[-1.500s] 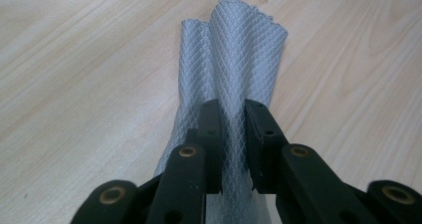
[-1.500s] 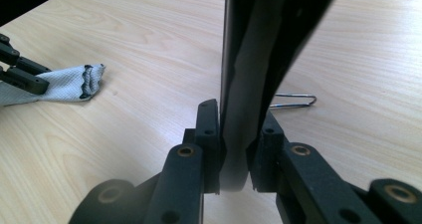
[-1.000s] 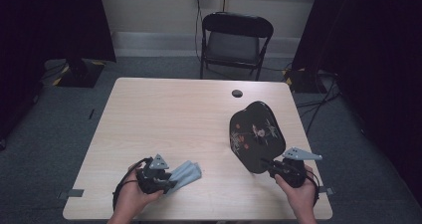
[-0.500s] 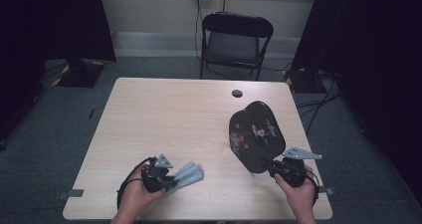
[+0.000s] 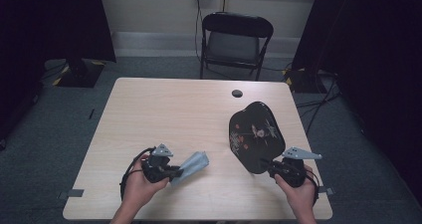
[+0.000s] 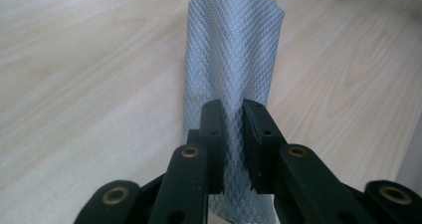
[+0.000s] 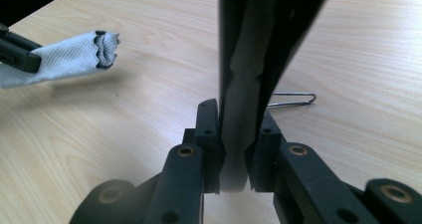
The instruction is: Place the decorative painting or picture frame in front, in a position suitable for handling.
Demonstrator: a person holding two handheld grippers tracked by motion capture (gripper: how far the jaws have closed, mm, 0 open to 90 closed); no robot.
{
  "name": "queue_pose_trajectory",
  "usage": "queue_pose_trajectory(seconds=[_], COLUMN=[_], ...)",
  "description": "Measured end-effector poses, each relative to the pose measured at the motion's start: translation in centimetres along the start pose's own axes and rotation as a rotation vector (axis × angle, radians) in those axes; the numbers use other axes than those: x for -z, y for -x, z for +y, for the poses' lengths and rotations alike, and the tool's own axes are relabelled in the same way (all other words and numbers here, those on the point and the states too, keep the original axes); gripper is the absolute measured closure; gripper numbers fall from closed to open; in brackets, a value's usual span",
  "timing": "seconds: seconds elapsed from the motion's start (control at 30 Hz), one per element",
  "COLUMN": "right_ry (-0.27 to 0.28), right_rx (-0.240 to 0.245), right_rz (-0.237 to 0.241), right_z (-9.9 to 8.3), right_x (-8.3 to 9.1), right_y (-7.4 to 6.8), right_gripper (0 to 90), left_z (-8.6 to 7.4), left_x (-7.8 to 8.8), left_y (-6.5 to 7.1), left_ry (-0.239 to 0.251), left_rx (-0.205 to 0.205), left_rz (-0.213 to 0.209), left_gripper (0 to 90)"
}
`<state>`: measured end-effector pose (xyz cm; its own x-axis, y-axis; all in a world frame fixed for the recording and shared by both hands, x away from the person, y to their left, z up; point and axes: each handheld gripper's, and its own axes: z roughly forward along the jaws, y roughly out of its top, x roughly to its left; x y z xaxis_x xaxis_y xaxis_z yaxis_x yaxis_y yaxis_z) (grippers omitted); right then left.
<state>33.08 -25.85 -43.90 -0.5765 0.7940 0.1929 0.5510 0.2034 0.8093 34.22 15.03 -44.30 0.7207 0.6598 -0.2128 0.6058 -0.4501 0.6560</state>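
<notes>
- We see the left gripper [image 5: 175, 171] clamped on a grey cloth [image 5: 191, 164], its jaws having just been closing with the fabric between them; in the left gripper view the cloth [image 6: 231, 59] rises in a loose fold from between the black jaws.
- We judge the cloth light, soft and limp: it droops past the grip and will drape over whatever it meets, so a hold on a gathered fold near one end, as here, seems the surest.
- The cloth shows a fine diamond weave in pale blue-grey; in the right gripper view its free end [image 7: 102, 47] carries a dark wavy edge and hangs just above the table [image 5: 164, 114].
- The right gripper [image 5: 276, 170] is clamped on the lower edge of a black fan-shaped board [image 5: 256, 134], which it holds tilted up over the right part of the table.
- We judge the board stiff, thin and glossy, hence likely slippery and easily marked; the narrow lower end in the jaws [image 7: 239, 134] appears the natural hold, leaving the broad face free for wiping.
- Its face is dark lacquer with a small red and pale painted motif.
- A wire clip [image 7: 293, 100] lies on the table beyond the board.
</notes>
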Motion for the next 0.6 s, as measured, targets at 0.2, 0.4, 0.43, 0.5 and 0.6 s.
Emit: queue_pose_trajectory(seconds=[0.2,0.4,0.43,0.5,0.6], right_ry=[-0.004,-0.008,-0.008,-0.009,-0.012], right_rx=[0.002,0.004,0.004,0.006,0.005], right_rz=[0.005,0.007,0.006,0.006,0.007], right_z=[0.0,0.0,0.0,-0.1,-0.1], right_x=[0.0,0.0,0.0,0.0,0.1], right_y=[-0.1,-0.1,-0.1,-0.1,0.0], right_gripper=[79.1,79.1,79.2,79.2,79.2], left_z=[1.2,2.4,2.6,2.9,3.3], left_x=[-0.1,-0.3,-0.4,-0.5,-0.7], left_y=[-0.1,-0.2,-0.2,-0.2,-0.3], left_ry=[-0.005,-0.028,-0.023,-0.032,-0.042], left_rx=[-0.007,-0.002,-0.004,-0.001,0.003], left_rz=[0.003,-0.005,-0.001,-0.002,-0.004], left_gripper=[80.0,80.0,80.0,80.0,80.0])
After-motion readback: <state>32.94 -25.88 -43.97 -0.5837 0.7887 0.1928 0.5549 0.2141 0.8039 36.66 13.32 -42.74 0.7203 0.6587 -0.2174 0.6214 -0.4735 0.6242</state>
